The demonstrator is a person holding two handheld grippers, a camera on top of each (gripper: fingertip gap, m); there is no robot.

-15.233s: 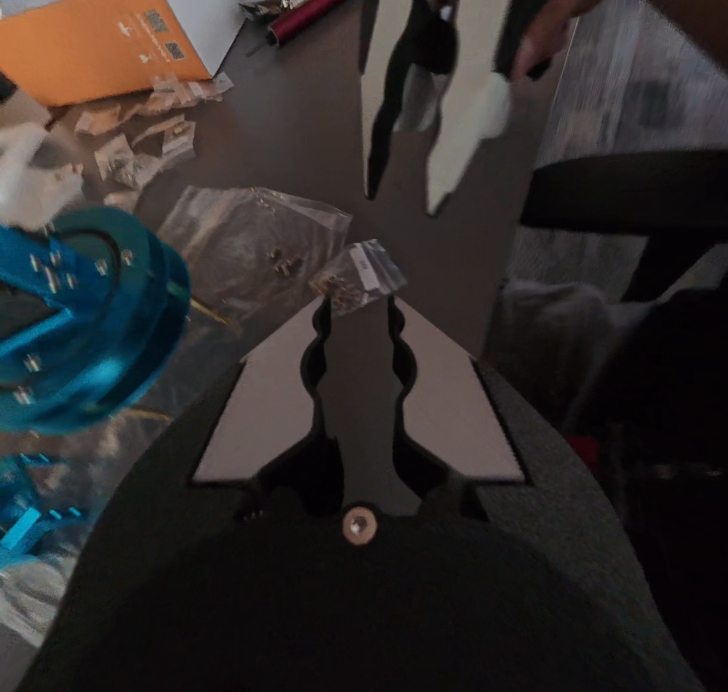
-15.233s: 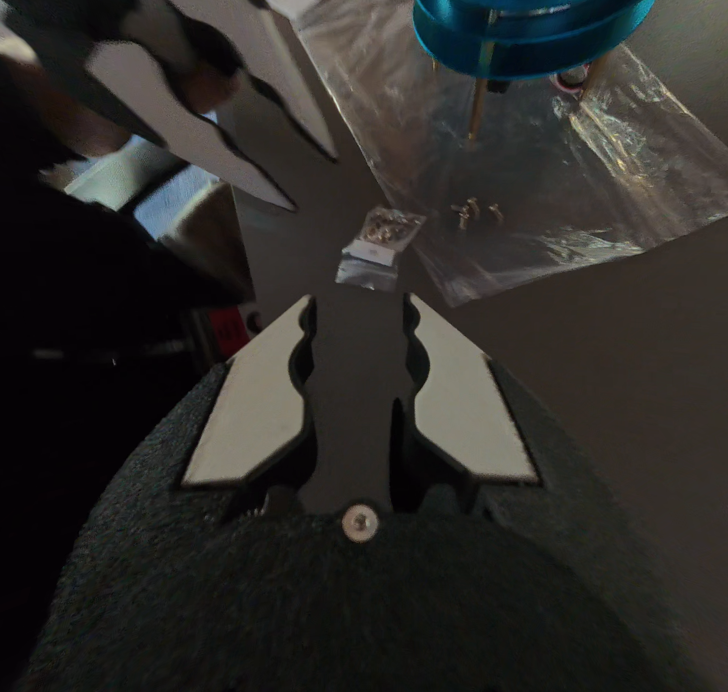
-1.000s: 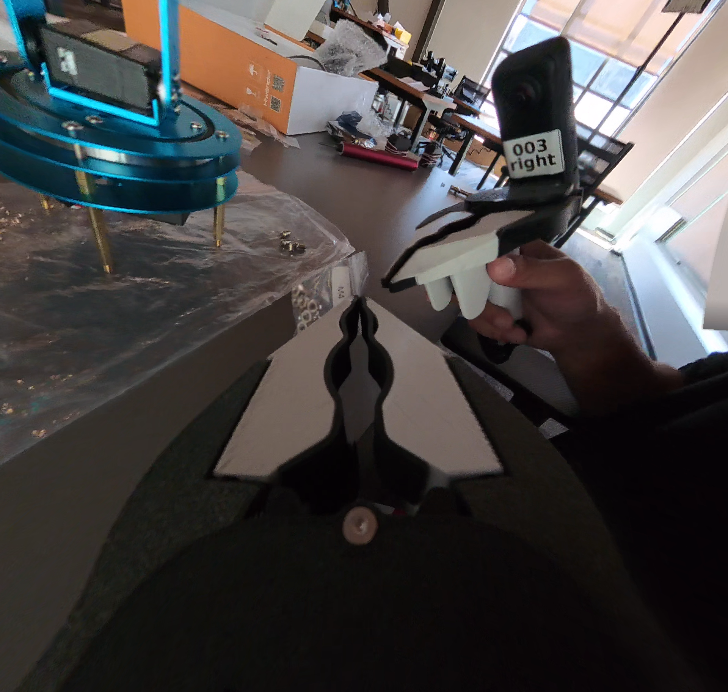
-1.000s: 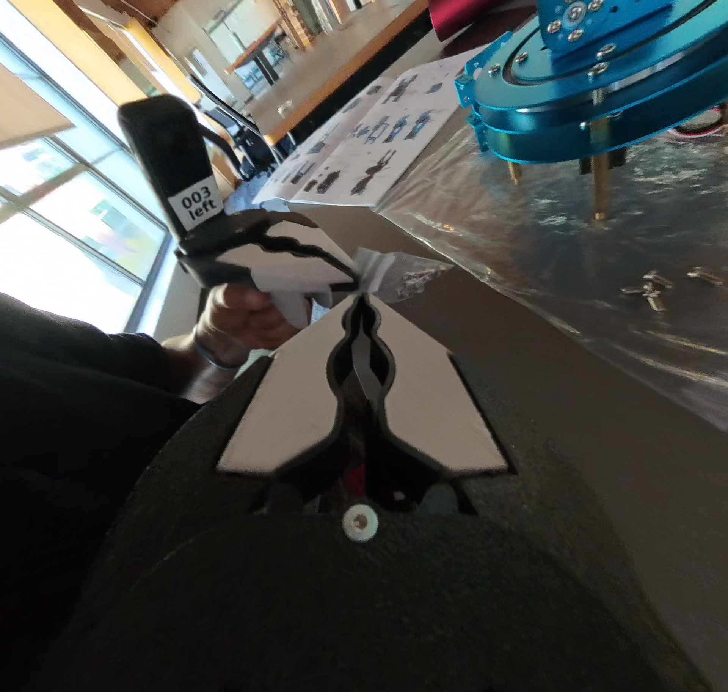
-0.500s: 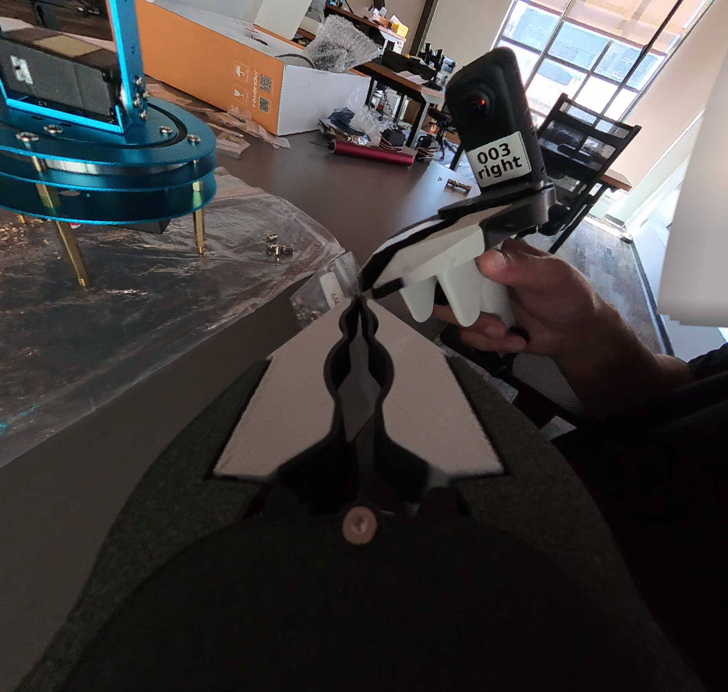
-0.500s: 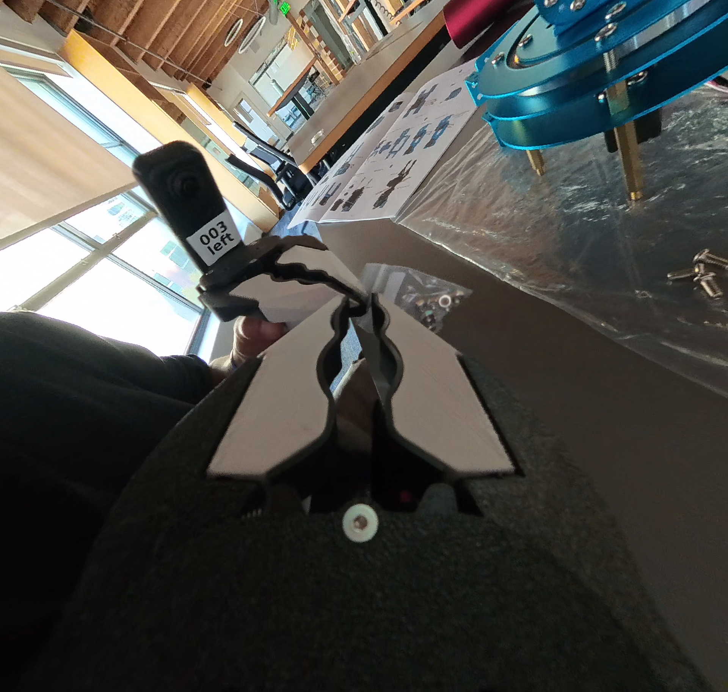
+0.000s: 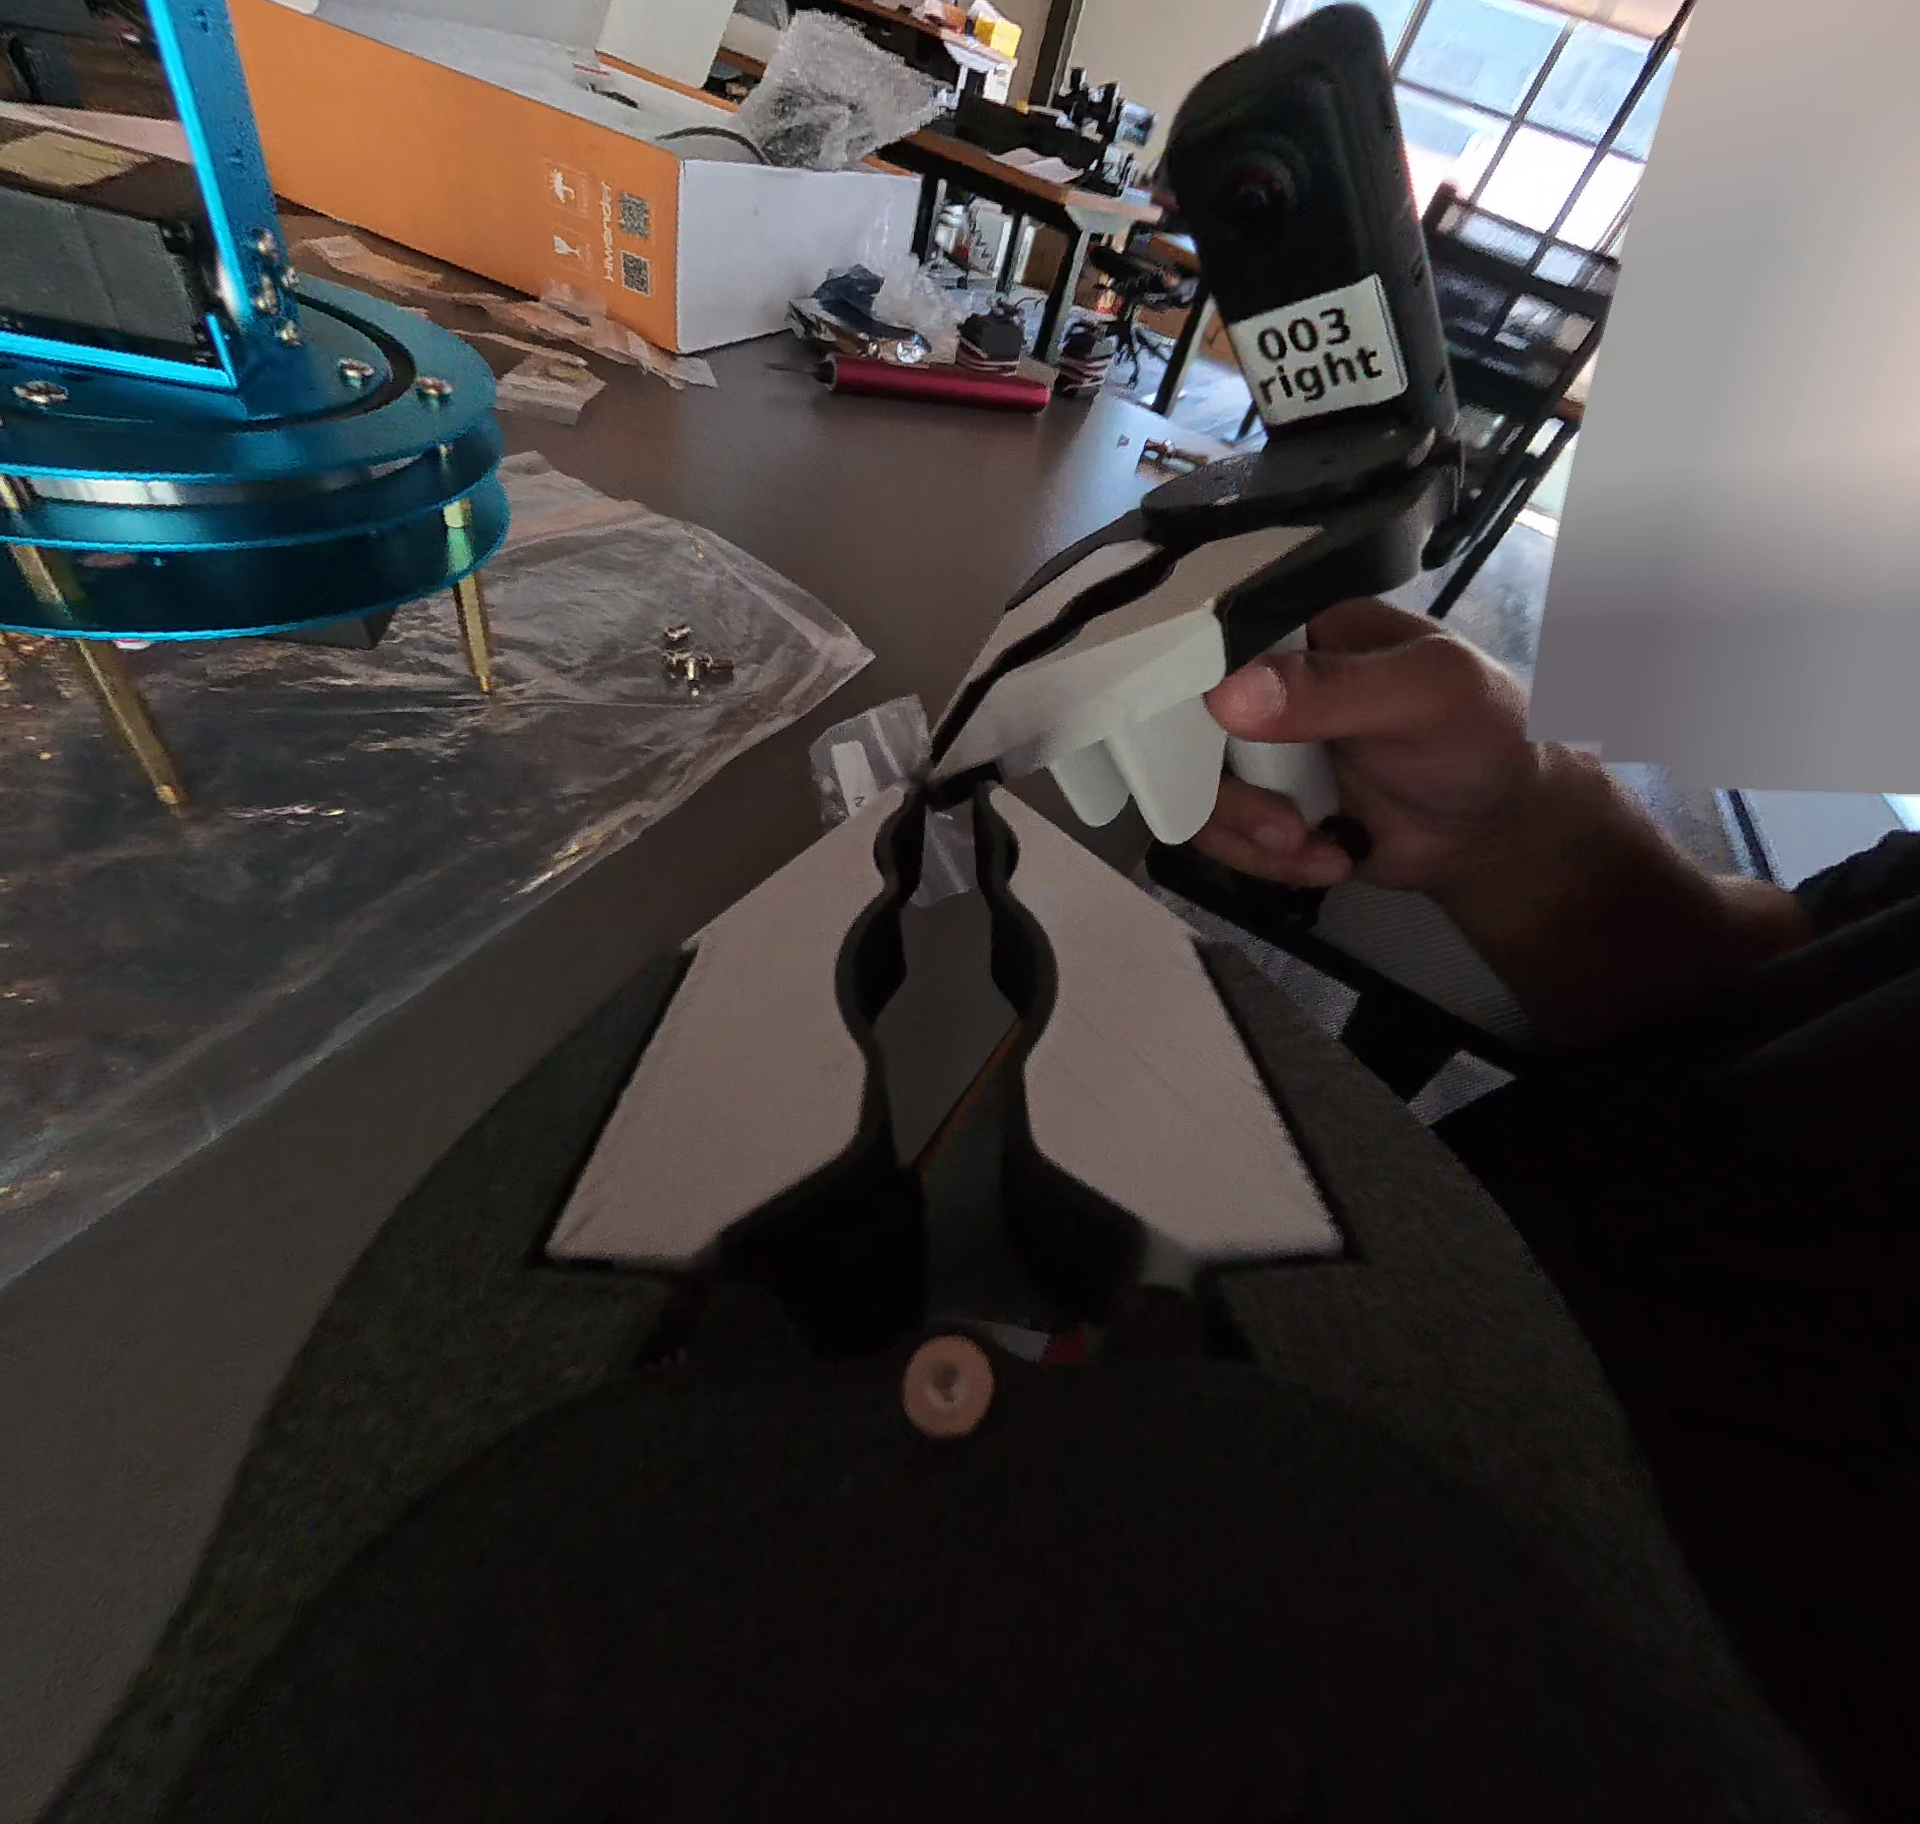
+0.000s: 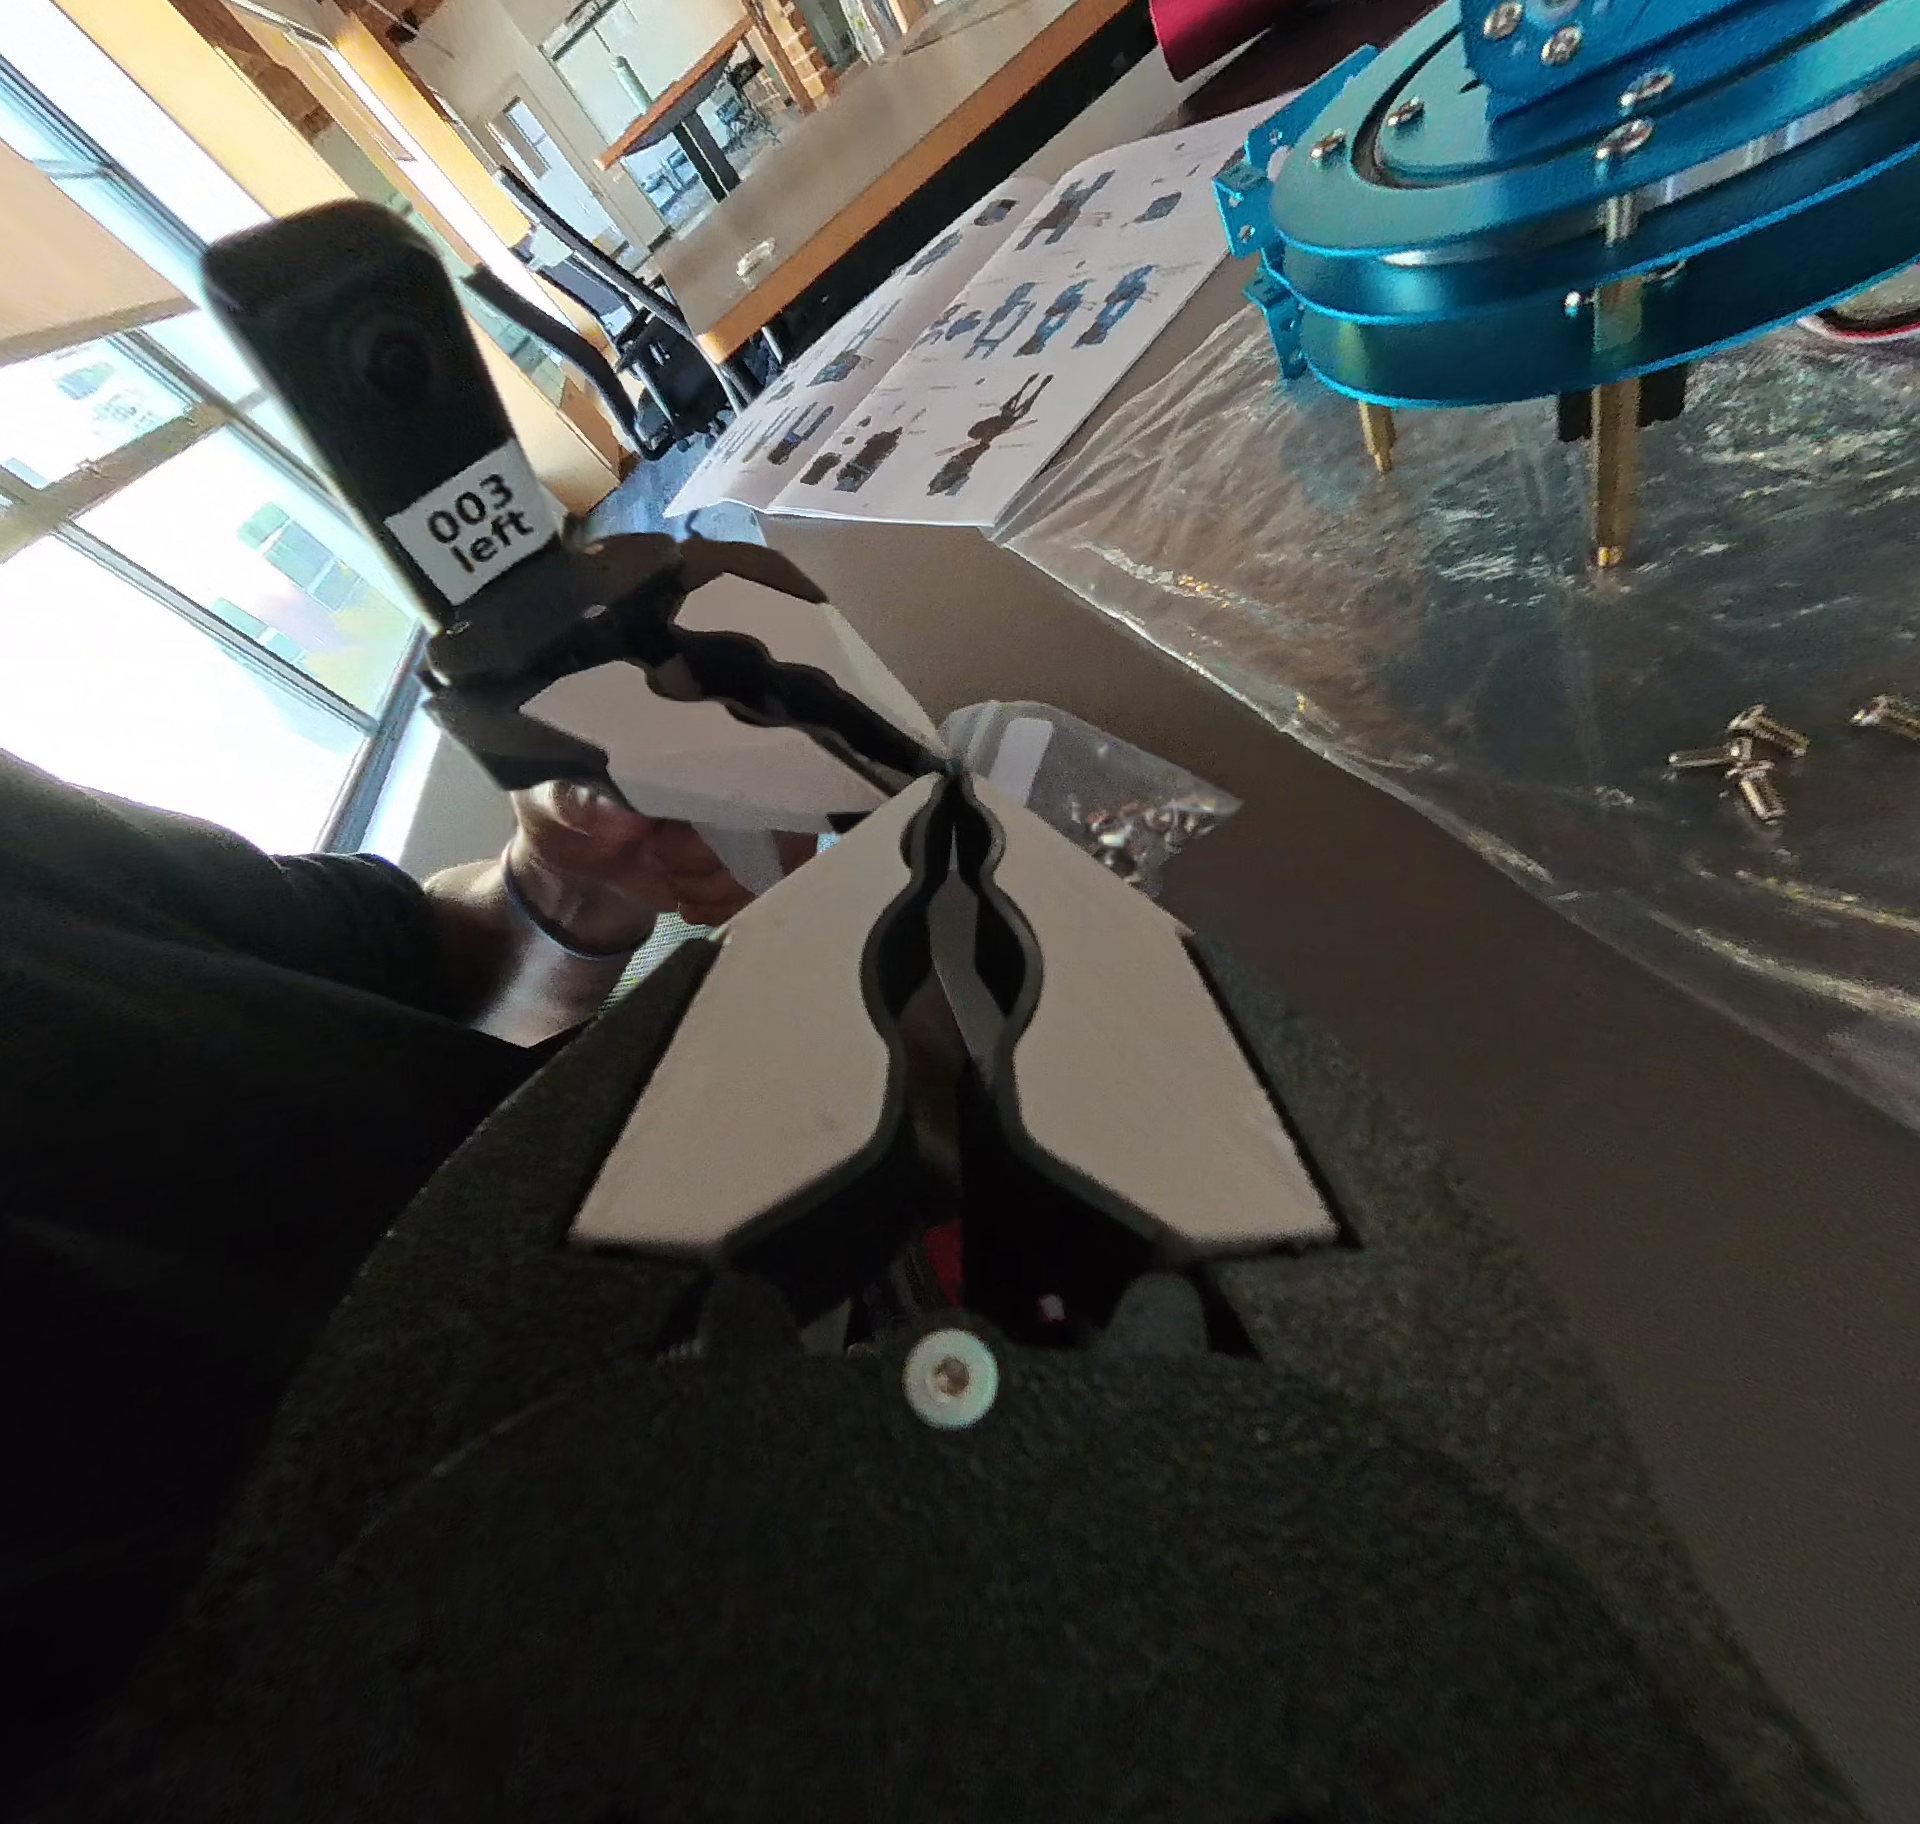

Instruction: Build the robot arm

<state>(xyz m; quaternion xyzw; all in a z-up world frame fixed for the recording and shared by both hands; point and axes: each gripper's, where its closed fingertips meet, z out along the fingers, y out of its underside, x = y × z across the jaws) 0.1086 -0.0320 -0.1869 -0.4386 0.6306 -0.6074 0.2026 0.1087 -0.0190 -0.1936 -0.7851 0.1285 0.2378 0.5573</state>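
**Two grippers meet on a small clear bag at the table edge**

At frame centre of both wrist views, the left gripper (image 7: pixel 948 806) and the right gripper (image 8: pixel 951 787) come tip to tip on a small clear bag (image 8: pixel 1101 787) of tiny metal parts. Each pinches a part of the bag's top, fingertips nearly together; the bag hangs just above the dark table (image 7: pixel 914 507). Toward the right edge of the left wrist view a hand (image 7: pixel 1392 746) grips the right tool's handle. At upper left there, a blue metal base (image 7: pixel 239 486) stands on brass legs over a clear plastic sheet (image 7: pixel 416 798), loose screws (image 7: pixel 691 660) lying on it. An orange-and-white box (image 7: pixel 582 185) sits behind.
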